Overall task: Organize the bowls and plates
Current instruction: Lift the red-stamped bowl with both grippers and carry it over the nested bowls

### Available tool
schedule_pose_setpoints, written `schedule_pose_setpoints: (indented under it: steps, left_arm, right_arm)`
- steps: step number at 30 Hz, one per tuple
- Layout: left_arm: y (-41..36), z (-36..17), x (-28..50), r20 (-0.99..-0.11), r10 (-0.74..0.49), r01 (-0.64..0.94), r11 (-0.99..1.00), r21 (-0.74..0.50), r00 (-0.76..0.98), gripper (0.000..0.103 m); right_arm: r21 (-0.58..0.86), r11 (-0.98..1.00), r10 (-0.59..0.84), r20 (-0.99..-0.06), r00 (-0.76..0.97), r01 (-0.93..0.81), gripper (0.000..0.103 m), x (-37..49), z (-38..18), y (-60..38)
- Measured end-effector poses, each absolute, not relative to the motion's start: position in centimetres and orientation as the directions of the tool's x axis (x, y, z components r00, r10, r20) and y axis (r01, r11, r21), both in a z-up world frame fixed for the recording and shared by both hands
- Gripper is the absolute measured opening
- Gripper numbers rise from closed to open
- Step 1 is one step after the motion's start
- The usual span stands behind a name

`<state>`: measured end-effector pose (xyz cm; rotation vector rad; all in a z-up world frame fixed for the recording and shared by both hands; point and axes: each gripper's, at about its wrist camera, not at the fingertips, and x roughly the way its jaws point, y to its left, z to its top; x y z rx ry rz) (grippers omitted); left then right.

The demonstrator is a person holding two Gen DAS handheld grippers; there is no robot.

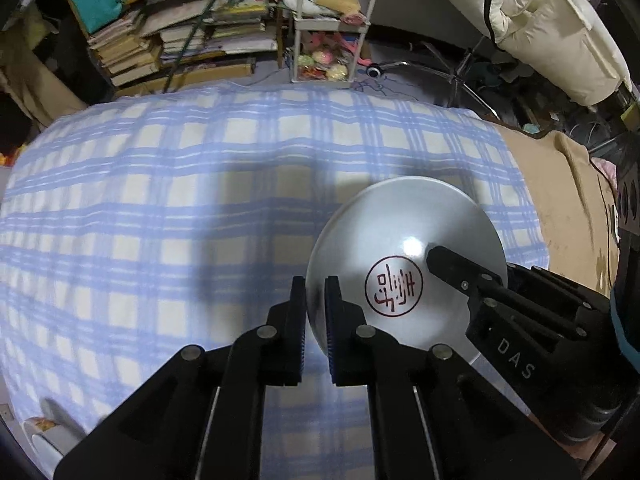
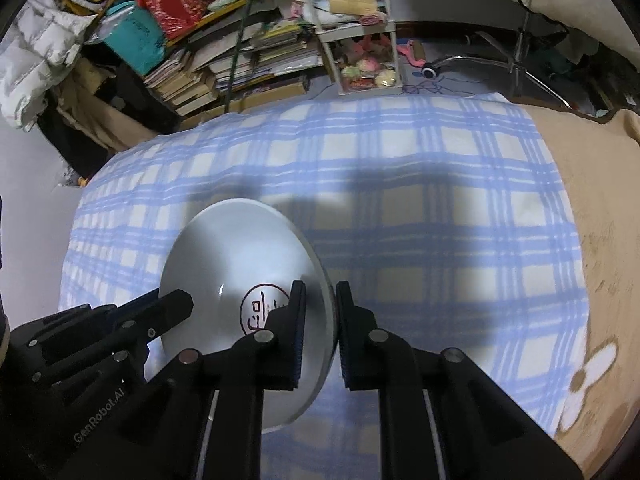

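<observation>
A white bowl [image 1: 404,232] with a red round seal mark in its middle is held above the blue checked blanket [image 1: 200,184]. My left gripper [image 1: 316,292] is shut on its left rim, one finger inside and one outside. My right gripper [image 2: 320,300] is shut on the bowl's right rim [image 2: 240,248]. Each gripper shows in the other's view, the right one [image 1: 460,272] at the bowl's far side and the left one [image 2: 168,308] at the lower left.
The blue checked blanket [image 2: 420,184] covers a bed, with a tan blanket [image 2: 592,200] to the right. Stacked books on shelves [image 1: 180,32] and a white rack [image 1: 328,40] stand behind the bed. A chair base [image 1: 460,76] is at the far right.
</observation>
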<state>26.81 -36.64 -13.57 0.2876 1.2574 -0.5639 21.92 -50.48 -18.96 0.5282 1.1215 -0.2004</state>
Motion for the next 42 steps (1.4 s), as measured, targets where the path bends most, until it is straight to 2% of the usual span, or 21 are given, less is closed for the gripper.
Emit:
schedule_pose_setpoints:
  steps: [19,42]
  left_arm:
    - [-23.9,-6.5,22.3,-0.925,-0.217,0.477,0.878,-0.046,0.311,0.008]
    - [-7.4,-2.7,18.5,-0.896,-0.127,0.302,0.953,0.009,0.426,0.009]
  right_arm:
    - [0.354,0.886,0.154,-0.834,0.53,0.298,0.016,18.4,-13.2,-38.4]
    - [0.36,0.93,0.263,-0.796,0.546,0.077,0.016,17.4,-9.9,-22.2]
